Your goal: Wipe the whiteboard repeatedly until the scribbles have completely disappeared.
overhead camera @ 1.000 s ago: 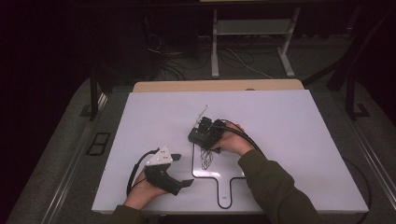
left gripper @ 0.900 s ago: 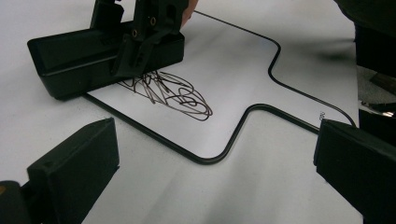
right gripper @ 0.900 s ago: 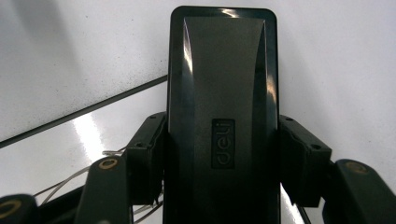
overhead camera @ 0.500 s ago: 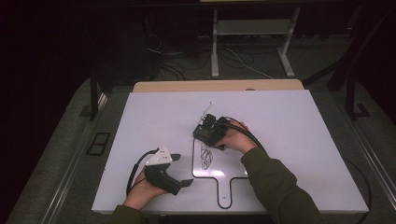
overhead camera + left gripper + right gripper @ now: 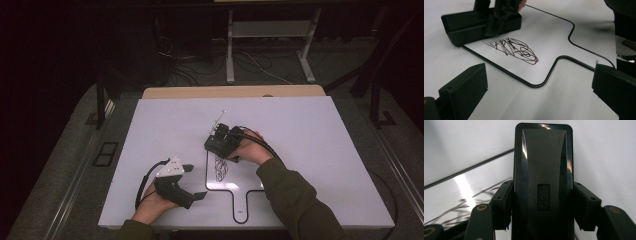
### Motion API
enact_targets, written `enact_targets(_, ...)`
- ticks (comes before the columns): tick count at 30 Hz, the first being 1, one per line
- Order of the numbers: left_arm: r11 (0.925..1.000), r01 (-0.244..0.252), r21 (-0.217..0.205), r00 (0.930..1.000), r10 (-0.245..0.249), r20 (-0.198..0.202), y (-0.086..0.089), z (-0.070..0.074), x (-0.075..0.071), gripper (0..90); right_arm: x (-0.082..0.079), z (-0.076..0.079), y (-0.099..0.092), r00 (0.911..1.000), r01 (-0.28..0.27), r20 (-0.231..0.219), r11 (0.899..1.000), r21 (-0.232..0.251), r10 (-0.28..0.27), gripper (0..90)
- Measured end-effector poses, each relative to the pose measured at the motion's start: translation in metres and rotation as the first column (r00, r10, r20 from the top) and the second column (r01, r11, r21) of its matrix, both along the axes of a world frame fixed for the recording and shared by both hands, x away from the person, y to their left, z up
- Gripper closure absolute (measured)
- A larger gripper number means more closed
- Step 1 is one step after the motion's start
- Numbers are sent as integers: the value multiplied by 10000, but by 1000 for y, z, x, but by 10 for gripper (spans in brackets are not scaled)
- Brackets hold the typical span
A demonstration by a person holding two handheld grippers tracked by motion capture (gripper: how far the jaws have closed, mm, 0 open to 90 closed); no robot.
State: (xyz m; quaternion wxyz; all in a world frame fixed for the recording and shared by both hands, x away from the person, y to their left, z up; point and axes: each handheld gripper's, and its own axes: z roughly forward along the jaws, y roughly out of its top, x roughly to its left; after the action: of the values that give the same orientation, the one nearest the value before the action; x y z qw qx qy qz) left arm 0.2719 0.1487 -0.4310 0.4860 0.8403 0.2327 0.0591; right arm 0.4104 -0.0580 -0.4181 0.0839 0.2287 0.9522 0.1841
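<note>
A small paddle-shaped whiteboard (image 5: 239,176) with a black rim lies on the white table, its handle toward the near edge. A black marker scribble (image 5: 220,169) (image 5: 511,49) covers its left part. My right gripper (image 5: 218,142) (image 5: 543,206) is shut on a black block eraser (image 5: 214,146) (image 5: 543,170), its jaws pressing both long sides. The eraser (image 5: 480,23) rests at the board's far left corner, just beyond the scribble. My left gripper (image 5: 196,182) (image 5: 539,86) lies low on the table left of the board, open, with nothing between its jaws.
The large white tabletop (image 5: 310,130) has bare room all around the board. A wooden strip (image 5: 230,92) borders its far edge. Beyond it the dark floor holds cables and a metal stand (image 5: 270,45). The right gripper's cable (image 5: 267,147) loops over the hand.
</note>
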Motion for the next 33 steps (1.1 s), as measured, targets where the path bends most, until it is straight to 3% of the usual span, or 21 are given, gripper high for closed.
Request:
enact_targets(3,10000,-1,-17,10000,1,10,-1,0,-1,0,-4,1,3,9998,-159,-116,9999,-40,159,386)
enact_targets(9,10000,-12,26,10000,12,-8,0,1,-1,0,6,1,-5,9991,402,167,9988,-293,-397,386)
enact_targets(12,10000,-2,19,10000,2,-17,0,0,-1,0,7,1,-8,9988,494,80,9983,-314,-492,386)
enact_targets(17,10000,6,1,10000,-6,28,-1,0,-1,0,-6,2,4,9996,-262,-82,9993,-276,260,386)
enact_targets(23,10000,-42,1,10000,42,-12,-1,0,-1,0,-11,2,7,9987,-466,-213,9987,-199,462,386)
enact_targets(29,10000,-30,5,10000,30,14,1,1,-1,0,0,2,-3,9998,178,103,9990,-410,-173,386)
enact_targets(33,10000,-6,43,10000,6,-1,1,1,-1,0,-4,2,-8,10000,81,3,9992,-383,-81,386)
